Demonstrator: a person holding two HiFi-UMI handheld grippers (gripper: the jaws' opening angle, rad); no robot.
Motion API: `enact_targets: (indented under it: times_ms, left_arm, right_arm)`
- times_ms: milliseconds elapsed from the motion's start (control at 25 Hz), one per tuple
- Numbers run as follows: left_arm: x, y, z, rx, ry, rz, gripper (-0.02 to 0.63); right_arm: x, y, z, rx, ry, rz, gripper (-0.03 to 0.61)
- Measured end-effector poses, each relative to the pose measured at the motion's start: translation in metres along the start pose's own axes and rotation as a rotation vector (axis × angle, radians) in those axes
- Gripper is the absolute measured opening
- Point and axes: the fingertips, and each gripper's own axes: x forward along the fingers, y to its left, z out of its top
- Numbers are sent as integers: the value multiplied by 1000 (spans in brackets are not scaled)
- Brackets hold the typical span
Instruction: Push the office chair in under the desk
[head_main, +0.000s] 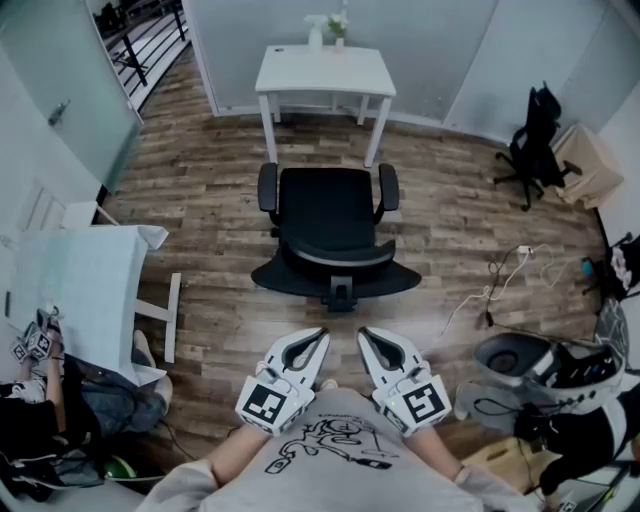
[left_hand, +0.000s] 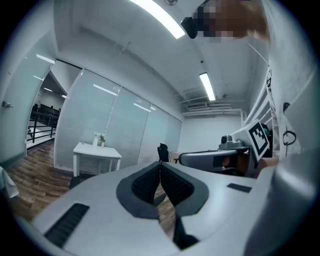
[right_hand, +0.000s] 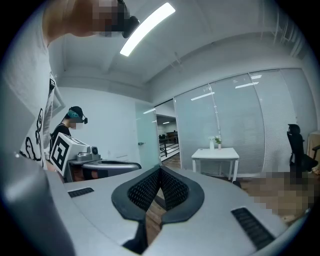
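— While both tools sat low in front of the shirt, how did the jaws stand?
— Left gripper (head_main: 320, 337): jaws fully together, ribbed pads meeting at the tip, nothing between them. Right gripper (head_main: 364, 336): the same, closed and empty. They were held side by side, tips converging, marker cubes nearest the body.
— Contact with the chair?
— None. The office chair (head_main: 330, 225) stood just ahead of the tips, apart from them, on the wood-plank floor (head_main: 450, 230). It was all black, with a square seat, two curved armrests and a wide backrest turned toward the grippers.
— Position against the desk?
— The seat faced the desk (head_main: 325, 70), its front edge near the two front legs and not under the top. The desk was white and four-legged, set against the frosted glass wall.
— Containers?
— A small pot (head_main: 339, 42) at the desk's far edge held a green plant. A spray bottle (head_main: 315, 32) stood just beside it, contents not readable. A round grey shape (head_main: 512, 355) with a dark hollow lay on the floor at right. Whether it was a container, or what it held, could not be told.
— Anything else?
— A second black chair (head_main: 533, 145) stood far right, well apart.
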Motion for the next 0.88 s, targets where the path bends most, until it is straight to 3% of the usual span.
enact_targets:
  times_ms: [520,880]
  left_arm:
    - [2,13,1,-11,5,-21,8]
    - [-5,45,5,-14,11,-33,8]
  right_arm:
    - [15,4,6,23,-29,19,35]
    - [46,10,9,22,-26,-3,35]
